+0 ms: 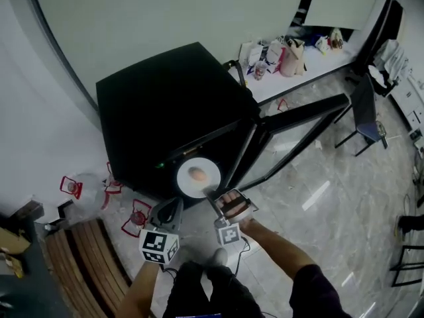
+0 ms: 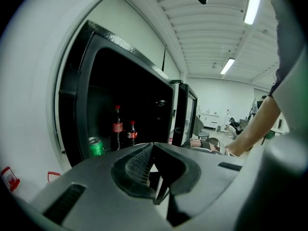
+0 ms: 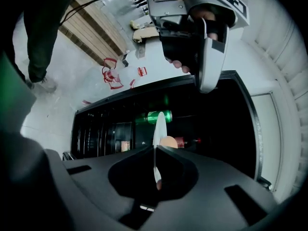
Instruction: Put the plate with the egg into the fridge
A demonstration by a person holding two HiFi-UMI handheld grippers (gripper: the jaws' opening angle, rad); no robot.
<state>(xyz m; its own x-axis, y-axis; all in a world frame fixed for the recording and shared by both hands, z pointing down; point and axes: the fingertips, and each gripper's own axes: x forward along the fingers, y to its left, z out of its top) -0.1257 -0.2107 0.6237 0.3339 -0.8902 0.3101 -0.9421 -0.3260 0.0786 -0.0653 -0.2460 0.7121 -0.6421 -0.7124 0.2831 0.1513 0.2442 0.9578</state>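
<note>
Black fridge [image 1: 165, 105]: upright on the floor, open side facing the grippers. Glass door [image 1: 298, 114]: swung wide, judged so as to leave the opening clear for loading. White plate [image 1: 187, 185]: carried in the air just in front of the opening, not yet on any shelf; kept roughly level, presumably to stop its load rolling off. Cola bottles [image 2: 117, 126] and green can [image 2: 96, 147]: standing together inside, toward the left of the interior. Egg [image 1: 197, 173]: resting near the centre of the plate. Right gripper [image 1: 213, 196]: fingers [image 3: 179, 159] closed narrow on the near rim of the plate, seen edge-on between them. Left gripper [image 1: 175, 205]: just beside the plate's lower left edge, fingers [image 2: 137, 165] closed together on nothing, apparently kept free as a spare.
</note>
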